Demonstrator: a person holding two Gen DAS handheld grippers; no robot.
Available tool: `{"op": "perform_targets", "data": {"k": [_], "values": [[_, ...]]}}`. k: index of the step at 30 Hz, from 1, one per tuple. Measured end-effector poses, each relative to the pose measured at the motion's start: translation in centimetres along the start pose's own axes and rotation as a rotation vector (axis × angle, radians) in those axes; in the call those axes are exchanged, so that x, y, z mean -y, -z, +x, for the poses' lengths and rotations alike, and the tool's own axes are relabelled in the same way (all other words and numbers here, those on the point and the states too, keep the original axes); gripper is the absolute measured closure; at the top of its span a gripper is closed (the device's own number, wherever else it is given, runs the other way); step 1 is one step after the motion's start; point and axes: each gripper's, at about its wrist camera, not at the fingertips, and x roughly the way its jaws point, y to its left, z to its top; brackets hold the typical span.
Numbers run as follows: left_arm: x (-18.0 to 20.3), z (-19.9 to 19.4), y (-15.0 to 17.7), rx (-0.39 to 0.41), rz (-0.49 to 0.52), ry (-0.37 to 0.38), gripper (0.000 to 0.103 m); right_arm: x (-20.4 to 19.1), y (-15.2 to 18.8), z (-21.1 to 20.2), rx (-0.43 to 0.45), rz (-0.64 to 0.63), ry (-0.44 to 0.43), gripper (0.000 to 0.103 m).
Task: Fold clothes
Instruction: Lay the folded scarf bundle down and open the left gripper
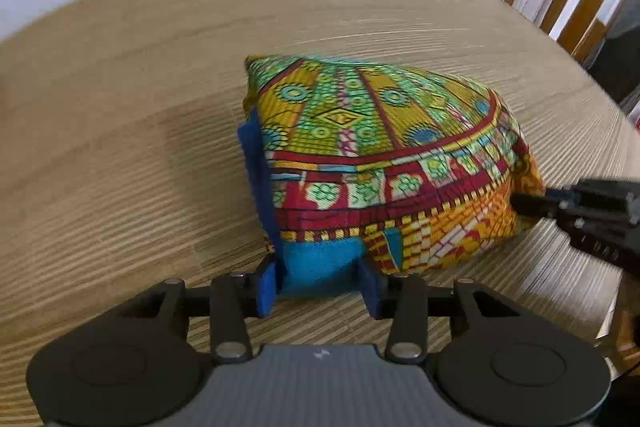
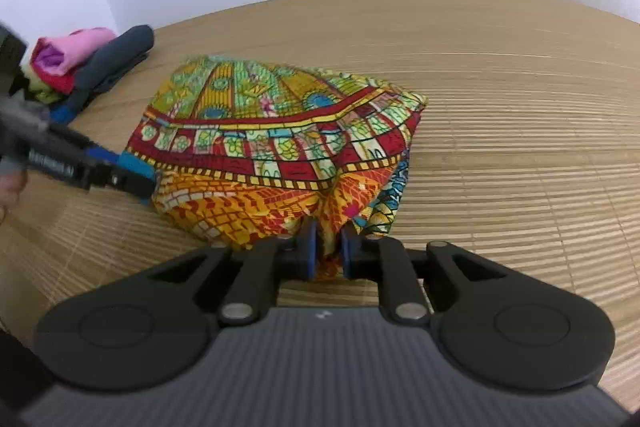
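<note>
Right wrist view shows the right gripper (image 2: 327, 251) pinching the near edge of the bright wax-print folded garment (image 2: 276, 143) at 6 o'clock on the slatted bamboo table (image 2: 520, 155), while the left gripper (image 1: 320, 287), jaws half apart around its blue corner, steadies the 9 o'clock side for a fold.

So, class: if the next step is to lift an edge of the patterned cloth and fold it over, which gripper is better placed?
Probably the right gripper: its fingers already pinch a fold of the patterned cloth. The left gripper stands wider around a blue part at the cloth's near corner, so its grip looks less sure.
</note>
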Motion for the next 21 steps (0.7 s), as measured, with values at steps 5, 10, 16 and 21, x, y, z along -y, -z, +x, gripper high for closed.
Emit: {"op": "perform_targets", "data": {"k": [5,10,16,21], "values": [[-0.3,-2.4,-0.2,0.067,0.005,-0.022,0.058,-1.2,-1.5,-2.1,0.048,-0.044,0.126,0.076],[-1.5,-1.8,-0.8,0.081,-0.047,-0.023,0.055,-2.5,-0.8,-5.1,0.125,-0.069,0.17,0.072],[0.5,0.7,-0.5,0.038,-0.026,0.009,0.054,-2.2,0.0,0.8,-0.005,-0.091,0.263,0.069],[1.3,0.5,-0.2,0.054,-0.071,-0.067,0.047,-0.7,-1.0,-0.2,0.003,-0.024,0.259,0.064]]}}
